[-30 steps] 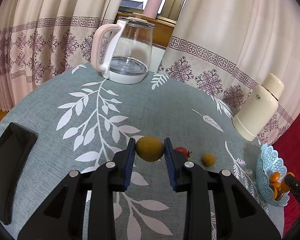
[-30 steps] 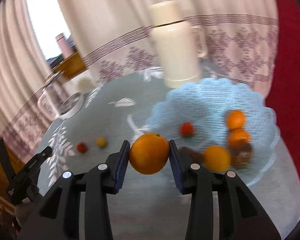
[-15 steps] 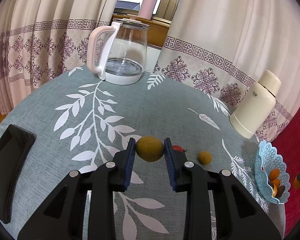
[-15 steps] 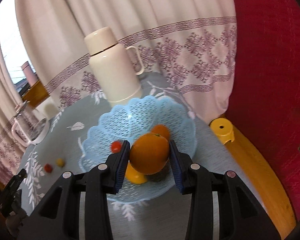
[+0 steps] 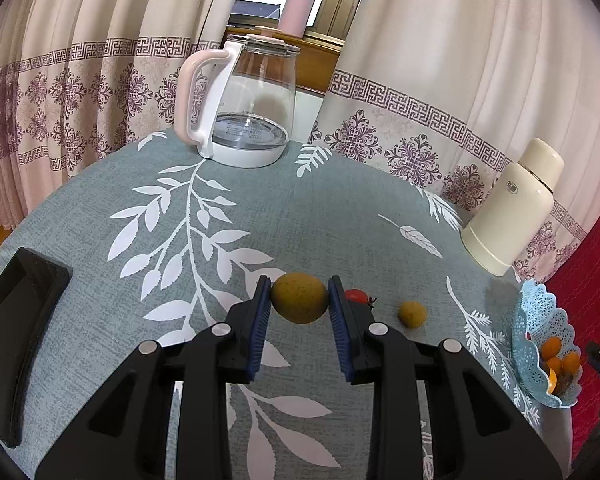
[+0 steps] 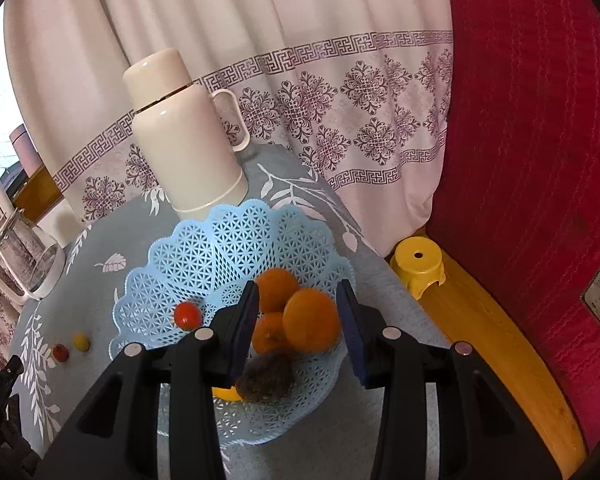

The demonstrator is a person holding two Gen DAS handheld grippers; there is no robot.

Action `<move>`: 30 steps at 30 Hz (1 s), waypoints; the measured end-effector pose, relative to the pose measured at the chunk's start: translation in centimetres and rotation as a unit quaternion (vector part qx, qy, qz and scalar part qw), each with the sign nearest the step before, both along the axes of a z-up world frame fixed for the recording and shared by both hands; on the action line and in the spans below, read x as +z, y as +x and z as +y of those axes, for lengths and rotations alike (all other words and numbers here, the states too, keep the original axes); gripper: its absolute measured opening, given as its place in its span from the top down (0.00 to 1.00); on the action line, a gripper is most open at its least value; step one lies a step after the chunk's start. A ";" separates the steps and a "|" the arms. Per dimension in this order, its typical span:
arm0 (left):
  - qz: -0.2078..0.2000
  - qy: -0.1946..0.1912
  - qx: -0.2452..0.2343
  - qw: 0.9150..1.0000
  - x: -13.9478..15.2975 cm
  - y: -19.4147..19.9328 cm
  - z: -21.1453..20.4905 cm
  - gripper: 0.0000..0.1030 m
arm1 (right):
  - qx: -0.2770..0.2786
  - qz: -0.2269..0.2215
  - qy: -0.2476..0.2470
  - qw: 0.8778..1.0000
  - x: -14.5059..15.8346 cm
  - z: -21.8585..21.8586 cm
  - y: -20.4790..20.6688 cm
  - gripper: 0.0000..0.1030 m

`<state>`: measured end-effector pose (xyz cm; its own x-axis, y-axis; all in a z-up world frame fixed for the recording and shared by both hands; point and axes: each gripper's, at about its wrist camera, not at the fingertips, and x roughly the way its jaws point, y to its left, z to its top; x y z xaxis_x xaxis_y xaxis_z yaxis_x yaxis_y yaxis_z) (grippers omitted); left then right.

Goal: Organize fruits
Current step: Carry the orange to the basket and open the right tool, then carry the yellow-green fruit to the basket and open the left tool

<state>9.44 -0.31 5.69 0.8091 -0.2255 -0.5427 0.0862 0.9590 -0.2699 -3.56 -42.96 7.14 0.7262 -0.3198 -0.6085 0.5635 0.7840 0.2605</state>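
My left gripper (image 5: 299,299) is shut on a yellow-green round fruit (image 5: 299,298), held above the table. A red cherry tomato (image 5: 356,295) and a small yellow fruit (image 5: 412,314) lie on the cloth just right of it. My right gripper (image 6: 298,312) is open over the light blue lattice basket (image 6: 204,264). An orange (image 6: 311,320) sits between its jaws, free of both pads, on top of other oranges (image 6: 276,288), beside a brown fruit (image 6: 266,376) and a red tomato (image 6: 187,315). The basket also shows in the left wrist view (image 5: 540,336).
A glass kettle (image 5: 244,100) stands at the table's back, a cream thermos (image 6: 184,140) behind the basket. A black tray (image 5: 12,328) lies at the left edge. A yellow stool (image 6: 418,270) and red wall are right of the table.
My right gripper has opened and let go of the orange, which now rests in the basket. My left gripper still holds its fruit and has barely moved.
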 end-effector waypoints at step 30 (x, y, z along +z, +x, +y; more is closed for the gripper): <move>0.013 0.009 -0.138 0.990 0.2 -2.7 -8.9 0.71 | -0.058 -0.054 -0.075 0.994 -2.0 5.2 -7.7 0.35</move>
<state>6.71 -9.26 5.89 0.7042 -0.4265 -0.5677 0.3393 0.9044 -0.2586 -11.28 -37.78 5.16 0.7376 -0.4858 -0.4690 0.6273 0.7499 0.2099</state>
